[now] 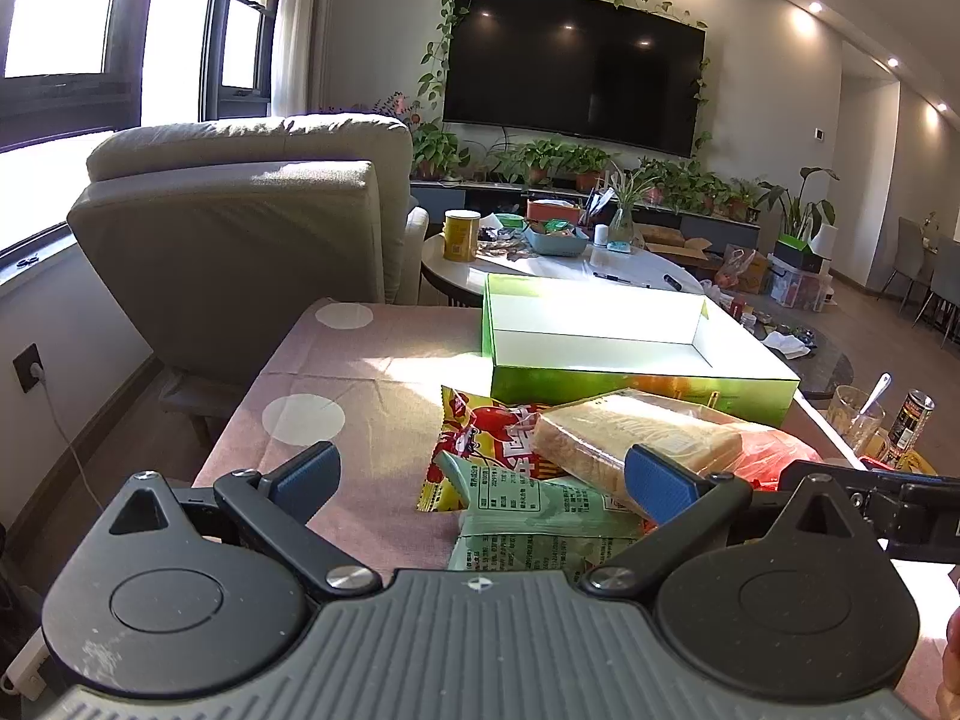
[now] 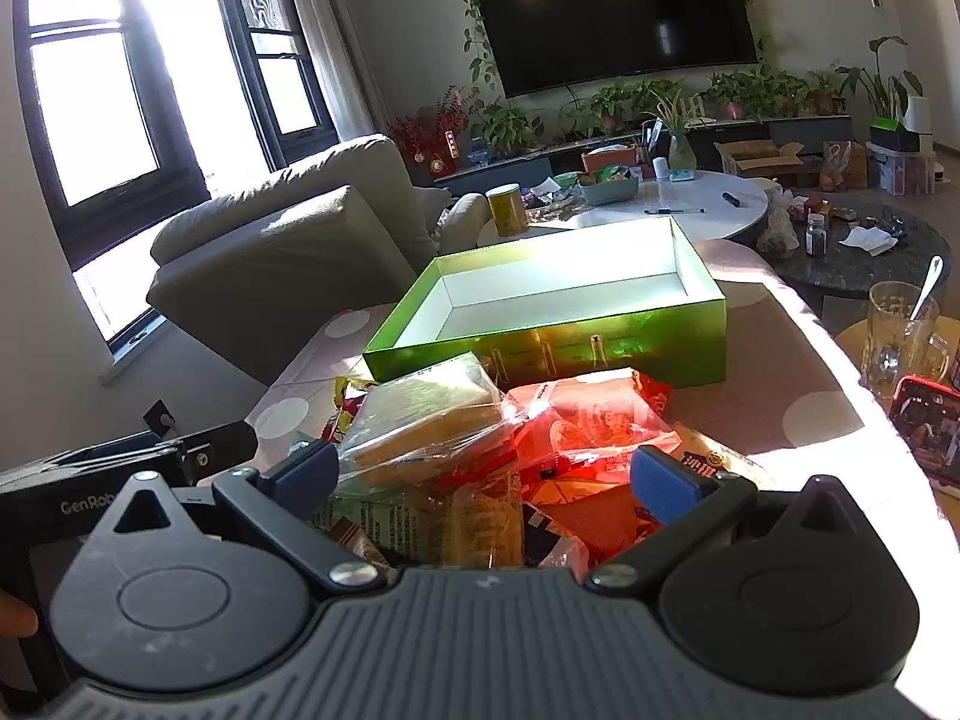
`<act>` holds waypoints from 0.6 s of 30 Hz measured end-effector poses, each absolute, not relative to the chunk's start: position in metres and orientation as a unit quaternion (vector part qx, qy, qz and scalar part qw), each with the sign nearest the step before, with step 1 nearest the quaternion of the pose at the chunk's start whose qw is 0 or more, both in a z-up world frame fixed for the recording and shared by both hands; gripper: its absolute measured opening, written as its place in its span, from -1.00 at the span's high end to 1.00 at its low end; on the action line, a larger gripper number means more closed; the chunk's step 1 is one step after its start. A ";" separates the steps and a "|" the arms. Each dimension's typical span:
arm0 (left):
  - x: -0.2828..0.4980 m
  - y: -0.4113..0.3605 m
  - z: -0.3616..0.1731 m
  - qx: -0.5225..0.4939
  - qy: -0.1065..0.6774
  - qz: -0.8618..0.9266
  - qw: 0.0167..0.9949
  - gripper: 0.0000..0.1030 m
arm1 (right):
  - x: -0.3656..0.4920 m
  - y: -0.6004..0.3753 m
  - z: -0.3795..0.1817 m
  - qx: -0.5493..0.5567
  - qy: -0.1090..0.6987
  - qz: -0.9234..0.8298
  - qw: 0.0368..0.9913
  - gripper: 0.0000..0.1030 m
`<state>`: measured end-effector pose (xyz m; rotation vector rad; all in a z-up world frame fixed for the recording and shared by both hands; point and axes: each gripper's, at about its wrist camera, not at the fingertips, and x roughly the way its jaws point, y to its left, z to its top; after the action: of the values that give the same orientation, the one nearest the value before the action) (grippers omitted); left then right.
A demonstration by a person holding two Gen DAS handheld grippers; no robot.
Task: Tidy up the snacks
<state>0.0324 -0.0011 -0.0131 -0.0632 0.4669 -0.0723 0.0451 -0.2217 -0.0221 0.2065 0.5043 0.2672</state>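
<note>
A heap of snack packets lies on the pink dotted tablecloth (image 1: 360, 372) in front of an empty green box (image 1: 630, 384) with a white inside; the box also shows in the right wrist view (image 2: 540, 348). The heap holds a wrapped yellow cake slab (image 1: 636, 438) (image 2: 420, 414), a red-yellow packet (image 1: 480, 438), a pale green packet (image 1: 540, 528) and a red packet (image 2: 594, 420). My left gripper (image 1: 483, 477) is open and empty, just above the near packets. My right gripper (image 2: 486, 474) is open and empty over the heap.
A beige armchair (image 1: 252, 222) stands beyond the table's left side. A round white table (image 1: 576, 264) with a yellow tin and a tray is behind the box. A glass mug with a spoon (image 2: 900, 330) and a phone (image 2: 927, 426) sit at the right.
</note>
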 end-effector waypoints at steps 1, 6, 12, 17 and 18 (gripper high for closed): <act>0.032 -0.001 -0.013 -0.031 0.230 -0.036 0.972 -0.97 | 0.046 -0.222 -0.022 0.102 0.248 0.132 0.954 -0.45; 0.032 0.000 -0.012 -0.034 0.227 -0.035 0.973 -0.97 | 0.046 -0.220 -0.023 0.098 0.247 0.135 0.955 -0.45; 0.031 0.000 -0.009 -0.041 0.221 -0.042 0.973 -0.97 | 0.045 -0.218 -0.022 0.089 0.243 0.137 0.956 -0.45; 0.031 0.001 -0.009 -0.042 0.223 -0.042 0.973 -0.97 | 0.046 -0.219 -0.022 0.095 0.244 0.135 0.956 -0.45; 0.031 0.001 -0.009 -0.043 0.224 -0.042 0.973 -0.97 | 0.047 -0.220 -0.022 0.098 0.245 0.135 0.955 -0.45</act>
<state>0.0312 0.0011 -0.0091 -0.0863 0.4516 -0.0849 0.0467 -0.2199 -0.0215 0.1980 0.4976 0.2736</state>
